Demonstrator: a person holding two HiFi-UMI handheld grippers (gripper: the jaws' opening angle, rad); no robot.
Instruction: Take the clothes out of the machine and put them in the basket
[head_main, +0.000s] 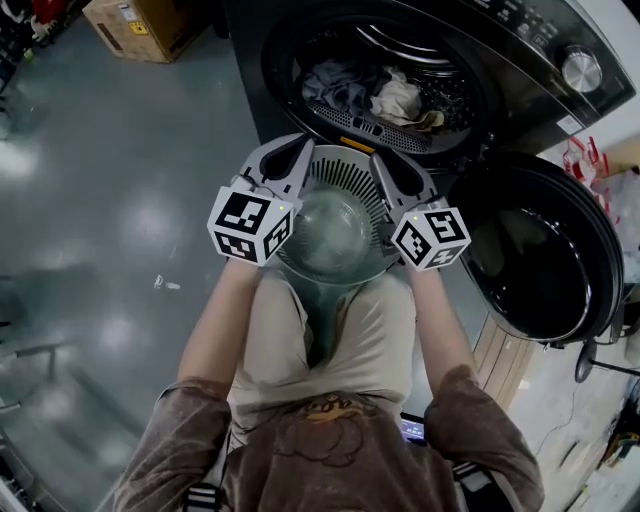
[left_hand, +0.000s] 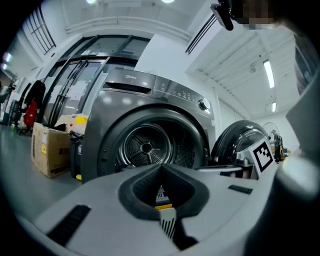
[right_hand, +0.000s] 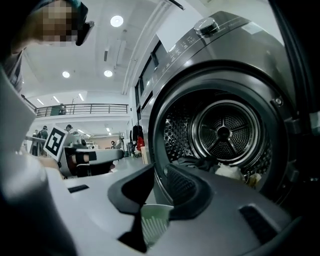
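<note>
In the head view, a pale green ribbed basket (head_main: 340, 172) hangs empty just below the washer's open mouth (head_main: 300, 45), between my two grippers. Grey and cream clothes (head_main: 372, 95) lie in the drum; they also show low in the drum in the right gripper view (right_hand: 220, 170). My left gripper (head_main: 293, 160) is at the basket's left rim, and its jaws meet at the tips (left_hand: 160, 167) with the basket rim (left_hand: 167, 220) caught between them. My right gripper (head_main: 386, 168) is at the right rim. Its jaws (right_hand: 156, 172) stand a narrow gap apart with the rim (right_hand: 154, 222) between them.
The round washer door (head_main: 545, 250) hangs open at the right, close to my right gripper. A cardboard box (head_main: 140, 25) stands on the grey floor left of the machine. The person's knees are directly under the basket.
</note>
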